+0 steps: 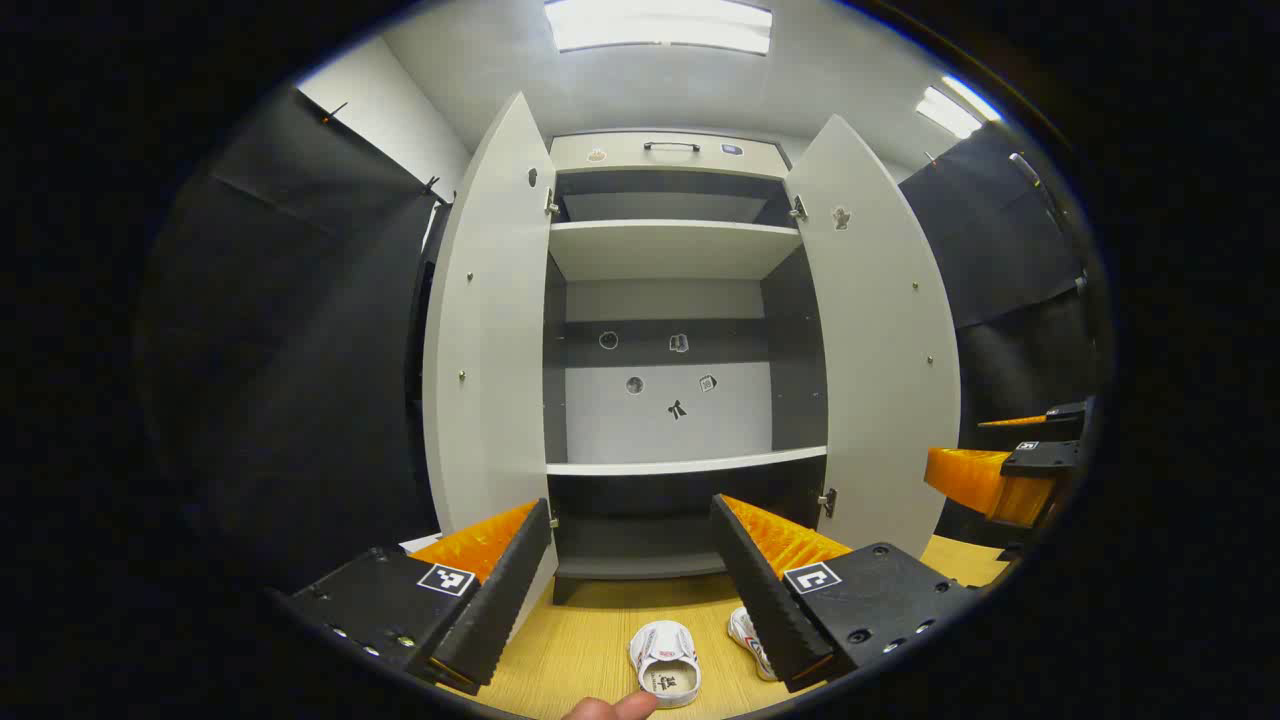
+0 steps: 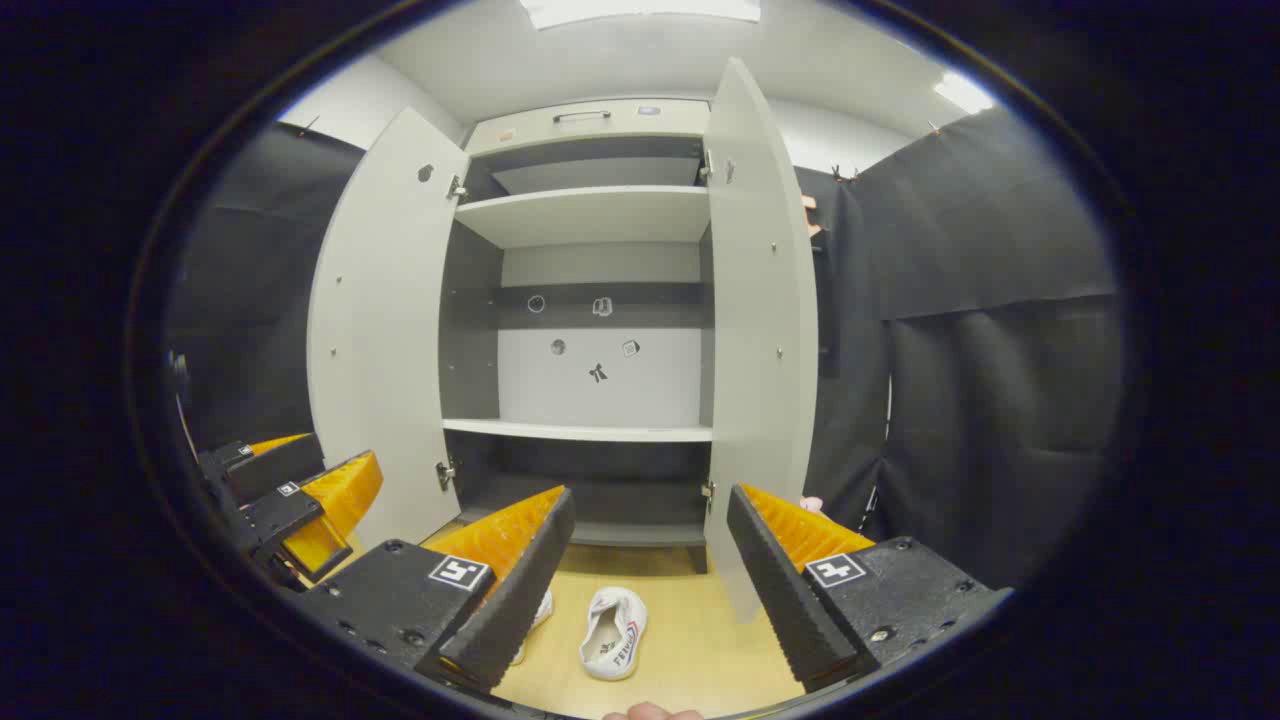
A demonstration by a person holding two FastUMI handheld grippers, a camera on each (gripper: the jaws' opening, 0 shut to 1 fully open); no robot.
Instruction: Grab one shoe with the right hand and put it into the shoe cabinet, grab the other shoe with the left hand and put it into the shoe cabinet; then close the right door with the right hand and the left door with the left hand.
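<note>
While both doors gape, the shoe cabinet (image 1: 670, 250) shelves hold no shoes (image 2: 613, 632)

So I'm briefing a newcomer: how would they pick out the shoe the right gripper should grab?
Start at the tall grey shoe cabinet, both doors open. On the wooden floor before it lie two white shoes. Take the right shoe, lying in full view with its opening facing up; the left shoe peeks from behind a jaw.
</note>
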